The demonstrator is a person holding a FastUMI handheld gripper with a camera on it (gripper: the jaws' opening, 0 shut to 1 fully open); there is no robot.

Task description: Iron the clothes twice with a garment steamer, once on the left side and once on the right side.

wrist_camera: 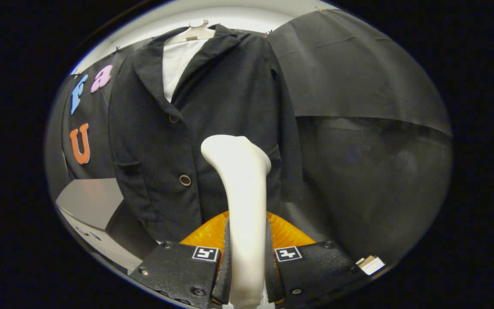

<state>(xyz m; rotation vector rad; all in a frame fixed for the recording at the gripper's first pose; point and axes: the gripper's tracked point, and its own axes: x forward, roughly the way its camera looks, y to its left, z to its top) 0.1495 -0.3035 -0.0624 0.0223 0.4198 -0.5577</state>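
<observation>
While hand-held gripper [247, 266] clamps steamer [240, 189], jacket [204, 128] beyond.

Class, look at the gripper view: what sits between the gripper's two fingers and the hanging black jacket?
In the gripper view, the gripper is shut on the white garment steamer, whose head rises ahead of the fingers, in front of the black jacket.

We see our gripper [247, 274] with both fingers clamped on the white garment steamer [240, 193], its head raised before the dark jacket [204, 107] on a white hanger [193, 32].
</observation>
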